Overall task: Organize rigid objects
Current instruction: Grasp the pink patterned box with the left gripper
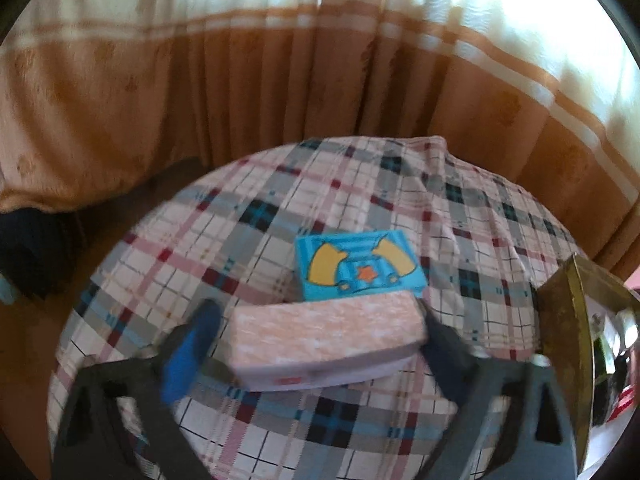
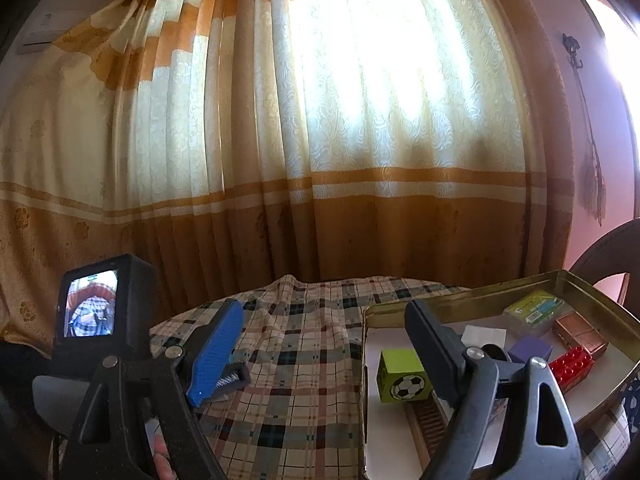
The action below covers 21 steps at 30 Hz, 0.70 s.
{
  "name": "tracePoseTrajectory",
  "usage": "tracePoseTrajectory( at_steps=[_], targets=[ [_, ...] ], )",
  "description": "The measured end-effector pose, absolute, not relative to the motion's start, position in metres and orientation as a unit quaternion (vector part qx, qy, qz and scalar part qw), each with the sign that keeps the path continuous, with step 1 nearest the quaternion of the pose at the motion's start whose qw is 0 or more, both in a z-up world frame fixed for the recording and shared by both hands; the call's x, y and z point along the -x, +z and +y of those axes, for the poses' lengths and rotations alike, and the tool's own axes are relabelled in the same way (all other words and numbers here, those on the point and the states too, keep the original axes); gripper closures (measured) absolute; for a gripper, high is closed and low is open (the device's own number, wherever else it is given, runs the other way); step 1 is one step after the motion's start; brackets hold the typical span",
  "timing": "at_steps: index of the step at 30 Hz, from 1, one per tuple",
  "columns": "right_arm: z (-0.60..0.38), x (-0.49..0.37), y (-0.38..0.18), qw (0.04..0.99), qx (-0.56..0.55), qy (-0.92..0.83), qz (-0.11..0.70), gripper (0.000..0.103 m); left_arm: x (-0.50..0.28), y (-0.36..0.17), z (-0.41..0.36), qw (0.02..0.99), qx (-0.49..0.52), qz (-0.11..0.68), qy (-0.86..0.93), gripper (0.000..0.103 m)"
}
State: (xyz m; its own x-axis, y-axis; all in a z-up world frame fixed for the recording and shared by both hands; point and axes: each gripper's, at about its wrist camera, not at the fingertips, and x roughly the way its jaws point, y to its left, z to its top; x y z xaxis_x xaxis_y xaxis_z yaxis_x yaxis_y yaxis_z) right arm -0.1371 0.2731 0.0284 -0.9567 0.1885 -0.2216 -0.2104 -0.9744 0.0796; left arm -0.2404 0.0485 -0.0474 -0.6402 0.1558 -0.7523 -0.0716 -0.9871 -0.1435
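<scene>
L gripper (image 1: 320, 344) straddles a flat pink speckled rectangular box (image 1: 326, 340) on the plaid tablecloth (image 1: 360, 200), jaws wide, grip unclear. R gripper (image 2: 324, 344) gapes empty beside the gold metal tray (image 2: 472, 300).

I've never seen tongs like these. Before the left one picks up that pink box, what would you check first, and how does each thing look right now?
1. Pink box sits between the left tongs: ok.
2. Fingers pressing on the box: cannot tell; a gap shows beside the blue finger, and the picture is blurred.
3. Blue box clear of the grab: not ok; it lies right behind the pink one, perhaps touching.
4. Tray has bare floor left: ok.
5. Right tongs empty and open: ok.
6. Checked cloth flat under the box: ok.
</scene>
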Motion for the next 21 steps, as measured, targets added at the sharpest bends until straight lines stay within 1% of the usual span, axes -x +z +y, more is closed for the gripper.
tracePoseTrajectory(
  at_steps=[2,6,9,13,16,18,21],
  targets=[
    [0.273,0.138,0.028,0.101,0.111,0.987,0.051,0.018,0.241,-0.049,0.042,0.074,0.422,-0.072,0.901,0.021],
    [0.272,0.139,0.028,0.101,0.114,0.987,0.046,0.018,0.236,-0.048,0.033,0.084,0.414,-0.09,0.902,0.021],
    [0.269,0.14,0.028,0.1,0.117,0.987,0.04,0.018,0.225,-0.039,0.015,0.067,0.378,-0.118,0.916,0.022],
    [0.265,0.141,0.028,0.094,0.118,0.988,0.029,0.018,0.201,-0.018,-0.008,-0.029,0.288,-0.096,0.952,0.022],
    [0.258,0.145,0.027,0.075,0.129,0.989,0.016,0.018,0.191,-0.008,-0.019,-0.1,0.247,-0.08,0.961,0.021],
    [0.252,0.15,0.026,0.058,0.139,0.989,0.008,0.018,0.192,-0.007,-0.022,-0.124,0.246,-0.066,0.959,0.021],
    [0.244,0.167,0.023,0.007,0.173,0.985,0.016,0.018,0.198,-0.012,-0.024,-0.133,0.263,-0.063,0.954,0.021]
  ],
)
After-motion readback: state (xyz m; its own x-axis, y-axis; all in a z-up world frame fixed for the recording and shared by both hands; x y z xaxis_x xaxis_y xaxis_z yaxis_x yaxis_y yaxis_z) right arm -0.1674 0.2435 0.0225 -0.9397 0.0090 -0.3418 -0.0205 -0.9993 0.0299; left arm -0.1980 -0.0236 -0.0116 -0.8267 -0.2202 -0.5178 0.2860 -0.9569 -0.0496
